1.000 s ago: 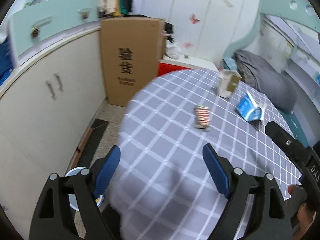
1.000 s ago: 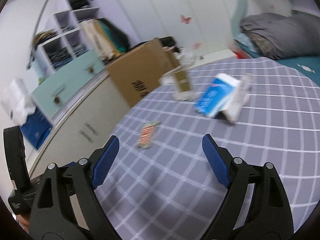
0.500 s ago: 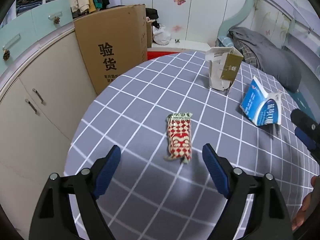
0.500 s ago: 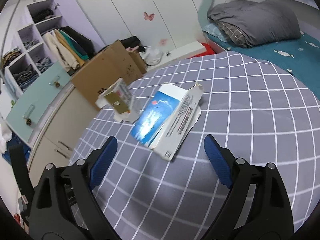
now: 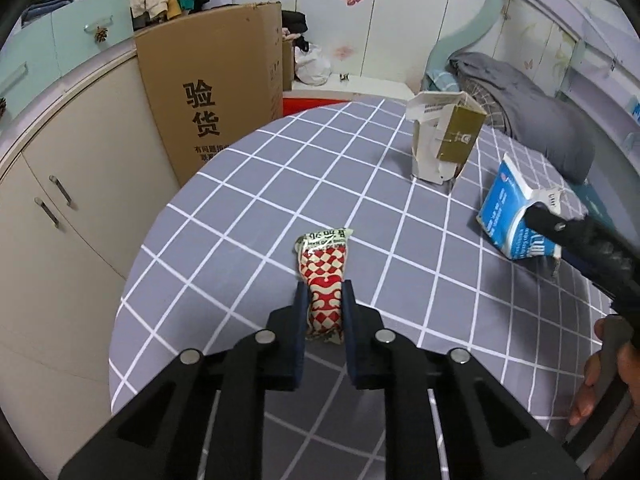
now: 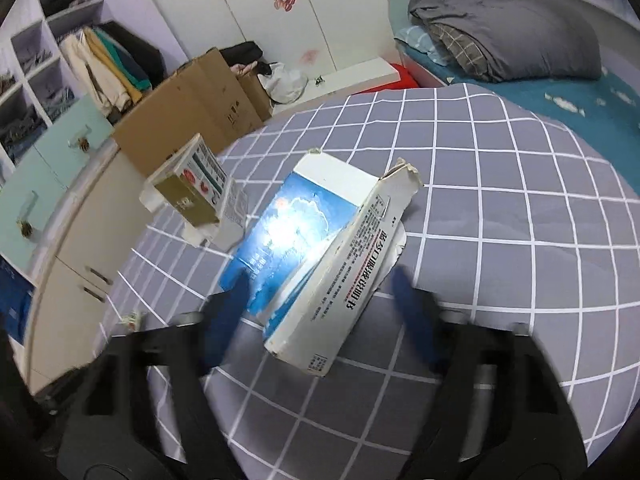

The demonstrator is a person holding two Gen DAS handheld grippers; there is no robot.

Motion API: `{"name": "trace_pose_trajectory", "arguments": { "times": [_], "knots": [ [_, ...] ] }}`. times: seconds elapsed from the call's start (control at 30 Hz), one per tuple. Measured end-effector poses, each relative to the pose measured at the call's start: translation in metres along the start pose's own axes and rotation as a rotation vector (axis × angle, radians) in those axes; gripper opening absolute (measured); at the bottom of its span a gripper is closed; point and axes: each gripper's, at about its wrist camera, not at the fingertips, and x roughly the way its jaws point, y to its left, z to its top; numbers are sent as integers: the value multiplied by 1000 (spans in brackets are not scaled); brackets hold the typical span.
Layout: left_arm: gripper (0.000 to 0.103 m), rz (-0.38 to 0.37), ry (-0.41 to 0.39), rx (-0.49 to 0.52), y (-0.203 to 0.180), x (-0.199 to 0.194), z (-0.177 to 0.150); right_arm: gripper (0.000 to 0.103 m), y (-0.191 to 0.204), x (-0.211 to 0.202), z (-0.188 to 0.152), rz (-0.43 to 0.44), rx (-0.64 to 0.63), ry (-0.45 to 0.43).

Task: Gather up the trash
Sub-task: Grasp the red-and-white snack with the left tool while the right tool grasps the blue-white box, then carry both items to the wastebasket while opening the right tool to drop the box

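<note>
A red-and-white checked snack wrapper (image 5: 325, 268) lies on the grey checked tablecloth (image 5: 240, 220). My left gripper (image 5: 324, 300) is closing on its near end, and both blue pads press its sides. In the right wrist view a torn blue-and-white carton (image 6: 316, 248) lies between the blurred fingers of my right gripper (image 6: 322, 304). Those jaws are closing; the left pad is at the carton's blue face, and the right pad stands apart from it. The same carton (image 5: 508, 220) shows at the right of the left wrist view.
A torn gold-and-white box (image 5: 444, 140) stands upright further back on the table. A tall cardboard box (image 5: 212, 92) and cream cabinets (image 5: 60, 200) flank the table's left edge. A bed with a grey quilt (image 6: 500, 32) lies beyond. A person's hand (image 5: 608, 372) shows at the right.
Both grippers came forward and down over the table. The left jaws went from wide apart to pressing on the wrapper. The right jaws narrowed around the blue carton.
</note>
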Motion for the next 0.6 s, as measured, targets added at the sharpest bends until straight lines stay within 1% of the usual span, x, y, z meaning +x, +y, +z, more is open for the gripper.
{"name": "trace_pose_trajectory", "arguments": {
  "times": [0.1, 0.17, 0.37, 0.5, 0.6],
  "knots": [
    [14, -9, -33, -6, 4, -12, -5, 34, -8, -3, -3, 48, 26, 8],
    [14, -10, -58, -1, 5, -23, -10, 30, -10, -7, -8, 92, 35, 11],
    [14, -47, -99, -5, 13, -52, -19, 28, -1, -28, -28, 164, 6, 1],
    [14, -51, -126, -12, 25, -71, -30, 27, 17, -45, -43, 211, -23, -3],
    [14, -44, -146, -22, 37, -84, -40, 27, 38, -60, -57, 252, -56, -1]
  ]
}}
